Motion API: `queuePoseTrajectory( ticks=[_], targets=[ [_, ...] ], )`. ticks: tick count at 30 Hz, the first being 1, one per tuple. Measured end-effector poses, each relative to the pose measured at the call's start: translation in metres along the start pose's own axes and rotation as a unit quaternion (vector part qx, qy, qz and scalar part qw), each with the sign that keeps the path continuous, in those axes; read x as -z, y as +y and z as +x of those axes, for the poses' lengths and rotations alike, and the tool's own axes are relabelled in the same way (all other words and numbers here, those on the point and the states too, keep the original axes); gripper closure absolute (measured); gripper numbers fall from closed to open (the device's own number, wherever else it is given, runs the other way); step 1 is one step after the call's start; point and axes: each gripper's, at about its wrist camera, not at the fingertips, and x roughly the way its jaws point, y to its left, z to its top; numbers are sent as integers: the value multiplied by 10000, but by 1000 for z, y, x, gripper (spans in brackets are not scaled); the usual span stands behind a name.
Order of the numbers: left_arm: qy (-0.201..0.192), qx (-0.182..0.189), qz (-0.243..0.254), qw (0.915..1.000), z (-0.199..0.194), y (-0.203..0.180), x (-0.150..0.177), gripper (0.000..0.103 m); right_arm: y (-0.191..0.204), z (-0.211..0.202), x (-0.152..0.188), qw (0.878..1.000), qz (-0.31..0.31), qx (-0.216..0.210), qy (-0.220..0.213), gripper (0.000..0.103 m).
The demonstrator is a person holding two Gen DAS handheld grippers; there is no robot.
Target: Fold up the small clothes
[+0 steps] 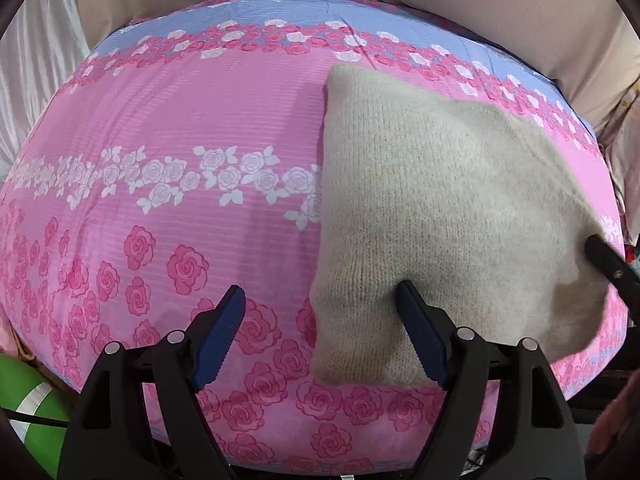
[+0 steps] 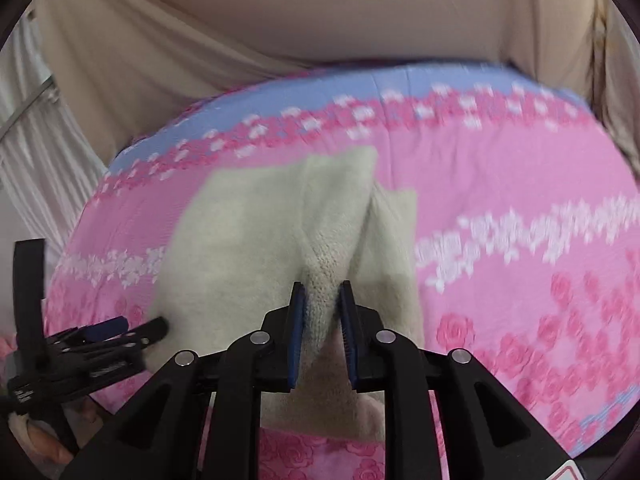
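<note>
Your right gripper [image 2: 322,300] is clamped on a raised fold of the knit [image 2: 240,240], lifting its near right edge off the bedsheet [image 2: 520,200]. Your left gripper [image 1: 320,308] sits low at the knit's near left corner, fingers spread wide; its right finger [image 1: 420,332] presses on the knit, its left finger [image 1: 220,336] rests over bare bedsheet beside it.

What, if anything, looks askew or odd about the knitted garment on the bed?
The cream knit garment is bunched into a raised ridge where the right gripper pinches it, so it lies uneven on the pink floral bedspread. No damage shows.
</note>
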Motion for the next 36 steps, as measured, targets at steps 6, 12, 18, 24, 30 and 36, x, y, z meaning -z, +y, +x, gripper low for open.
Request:
queuePoseTrajectory(
  ticks=[6,12,18,24,30,36],
  targets=[
    [18,-42,55,10000,0,-2,-1,25,-18,45,19,9973,-5,377,638,83],
    [-63,-181,139,9997,-2,-6,0,25,-19,3,7,9986,427,-243,189,83],
    [-43,-200,207,9996,0,-8,0,24,-12,50,26,9977,188,25,645,90],
    [-65,-262,205,9994,-3,-8,1,25,-20,3,15,9990,376,47,230,80],
    [-2,-61,28,10000,-12,-1,-2,25,-48,-15,31,9966,750,231,233,53],
    [190,1190,-773,9897,-15,19,-8,16,-82,-12,58,9841,1723,-216,380,38]
  ],
)
